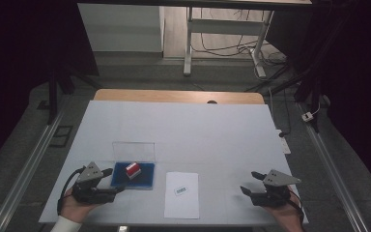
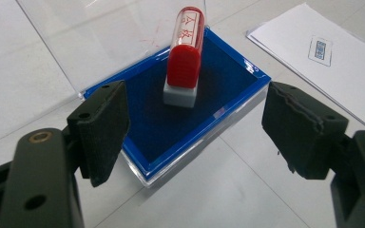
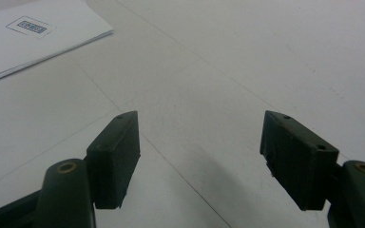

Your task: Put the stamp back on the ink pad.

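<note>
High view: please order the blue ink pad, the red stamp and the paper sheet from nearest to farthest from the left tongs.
1. Blue ink pad, its edge just beside the left tongs.
2. Red stamp, standing on the pad.
3. Paper sheet, beyond the pad, toward the table's middle.

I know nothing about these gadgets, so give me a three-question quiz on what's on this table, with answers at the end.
1. True or false: the red stamp stands on the blue ink pad.
2. What lies between the two grippers on the table: A a cup, B a sheet of paper, C a book?
3. Fill in: the jaws of the left gripper are ____, with nothing gripped between them.

Key:
1. True. It stands on its white base, leaning a little, near the clear raised lid.
2. B. It bears a small printed mark.
3. Open. The right gripper is open too, over the bare white table.
</note>
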Tool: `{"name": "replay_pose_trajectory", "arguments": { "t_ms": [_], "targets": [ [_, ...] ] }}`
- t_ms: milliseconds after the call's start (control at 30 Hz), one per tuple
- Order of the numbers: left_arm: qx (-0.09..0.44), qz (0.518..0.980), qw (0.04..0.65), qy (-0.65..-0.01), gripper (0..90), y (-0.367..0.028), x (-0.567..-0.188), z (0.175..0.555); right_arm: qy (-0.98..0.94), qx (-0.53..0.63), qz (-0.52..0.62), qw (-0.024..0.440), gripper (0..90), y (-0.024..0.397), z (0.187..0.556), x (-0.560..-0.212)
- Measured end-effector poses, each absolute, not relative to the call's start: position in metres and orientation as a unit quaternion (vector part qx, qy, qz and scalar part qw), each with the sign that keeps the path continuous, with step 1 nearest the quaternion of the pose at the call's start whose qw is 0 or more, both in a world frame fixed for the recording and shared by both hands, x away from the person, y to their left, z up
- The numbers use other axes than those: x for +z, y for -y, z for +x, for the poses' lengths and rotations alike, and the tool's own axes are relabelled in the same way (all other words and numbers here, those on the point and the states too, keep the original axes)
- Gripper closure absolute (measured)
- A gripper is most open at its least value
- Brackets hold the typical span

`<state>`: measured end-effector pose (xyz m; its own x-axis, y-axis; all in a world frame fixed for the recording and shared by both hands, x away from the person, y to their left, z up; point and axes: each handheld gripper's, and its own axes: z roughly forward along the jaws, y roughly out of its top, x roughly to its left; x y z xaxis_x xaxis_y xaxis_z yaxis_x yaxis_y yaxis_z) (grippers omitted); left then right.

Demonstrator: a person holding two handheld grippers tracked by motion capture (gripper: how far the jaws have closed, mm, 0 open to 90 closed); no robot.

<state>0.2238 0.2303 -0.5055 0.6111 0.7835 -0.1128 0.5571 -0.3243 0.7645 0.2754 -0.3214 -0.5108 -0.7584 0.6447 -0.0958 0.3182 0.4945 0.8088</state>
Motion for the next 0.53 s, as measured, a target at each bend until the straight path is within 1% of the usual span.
{"name": "replay_pose_trajectory", "arguments": {
  "t_ms": [533],
  "targets": [
    [0.144, 0.799, 0.403, -0.421, 24.3, -0.2325, -0.5060, 0.2236, -0.841, 0.415, 0.283, 0.200, 29.6, 0.3196, 0.2751, -0.5091]
  ]
}}
